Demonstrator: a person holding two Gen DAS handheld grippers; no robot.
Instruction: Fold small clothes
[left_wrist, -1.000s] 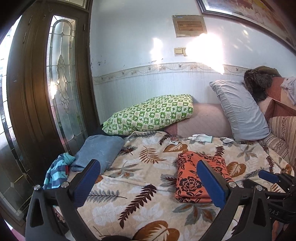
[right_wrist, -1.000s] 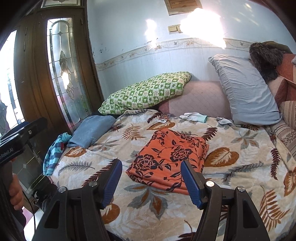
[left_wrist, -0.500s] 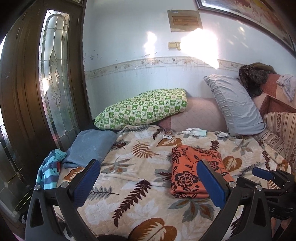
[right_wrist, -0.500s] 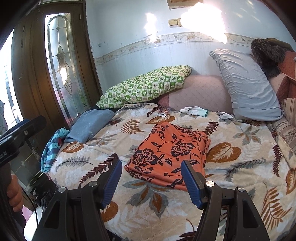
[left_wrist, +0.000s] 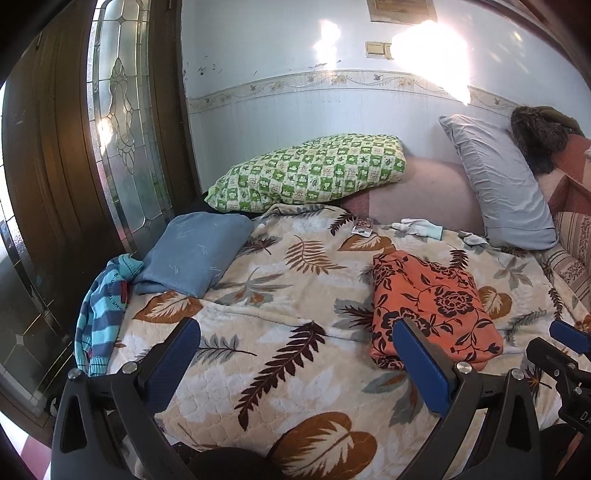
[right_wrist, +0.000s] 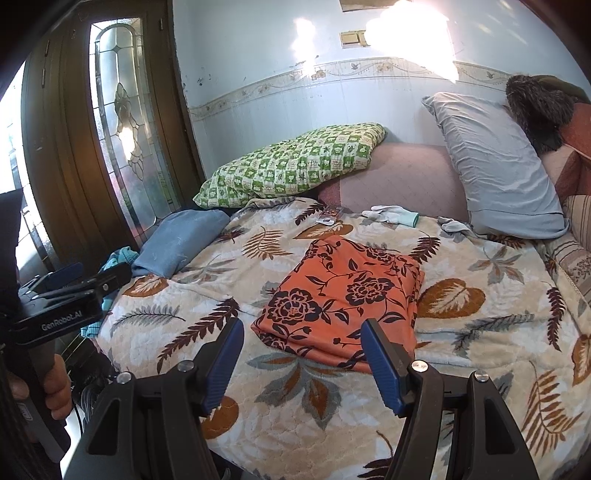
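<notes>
An orange floral cloth (right_wrist: 343, 295) lies folded flat near the middle of the bed (right_wrist: 480, 332), on a leaf-print blanket, its long axis running from the near edge toward the wall. Bare blanket surrounds it on every side, widest to the right and toward the blue pillow (left_wrist: 192, 254) at the left edge. A striped garment (left_wrist: 103, 302) hangs over that left edge by the glass door (left_wrist: 122, 122); small print on it is too fine to read. The right hand-held gripper (right_wrist: 301, 362) hovers low at the cloth's near edge, jaws apart and empty. The left hand-held gripper (left_wrist: 295, 365) has jaws apart over bare blanket, left of the cloth; its body reads "GenRobot.AI" in the right view.
</notes>
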